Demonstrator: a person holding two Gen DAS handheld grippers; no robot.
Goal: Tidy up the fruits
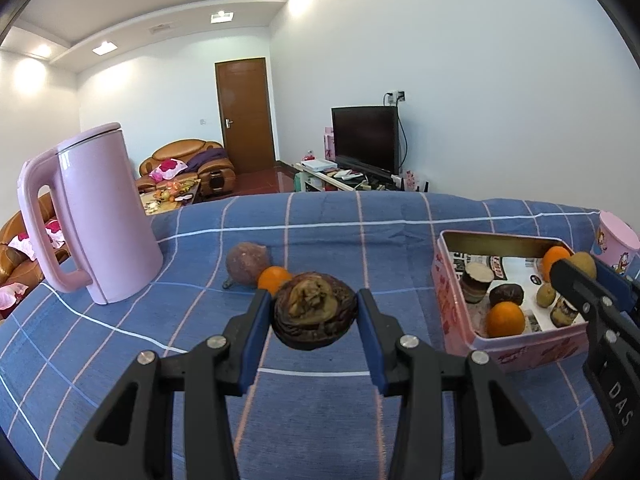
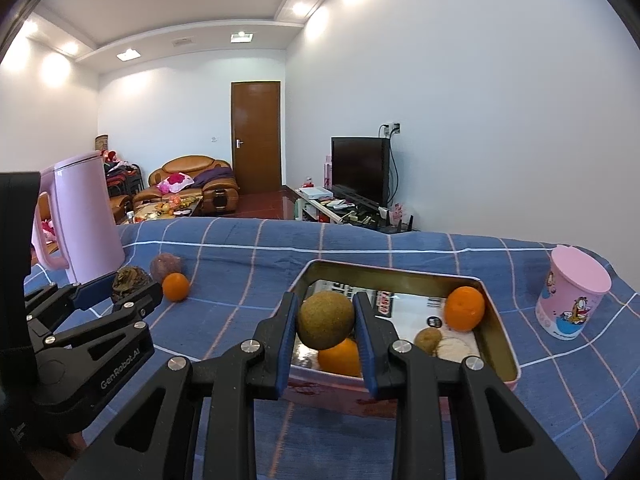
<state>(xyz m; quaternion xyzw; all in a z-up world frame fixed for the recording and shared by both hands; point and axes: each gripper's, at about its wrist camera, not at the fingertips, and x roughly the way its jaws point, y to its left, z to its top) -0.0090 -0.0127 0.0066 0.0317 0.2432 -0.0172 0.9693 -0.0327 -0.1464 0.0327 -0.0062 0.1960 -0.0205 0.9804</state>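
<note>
Left wrist view: left tongs [image 1: 314,316] clamp a dark wrinkled fruit [image 1: 315,314] above the blue-clothed counter [image 1: 320,400] — apparently bound for the pink tin [image 1: 520,352]. Right tongs [image 2: 325,322] pinch a brown-green fruit [image 2: 325,321] over the tin's near edge, likely for release.

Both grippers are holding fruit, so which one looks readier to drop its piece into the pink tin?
Probably the right gripper: its greenish-brown fruit hangs at the pink tin's near wall. The left gripper holds a dark wrinkled fruit over the blue cloth, beside the tin.
</note>
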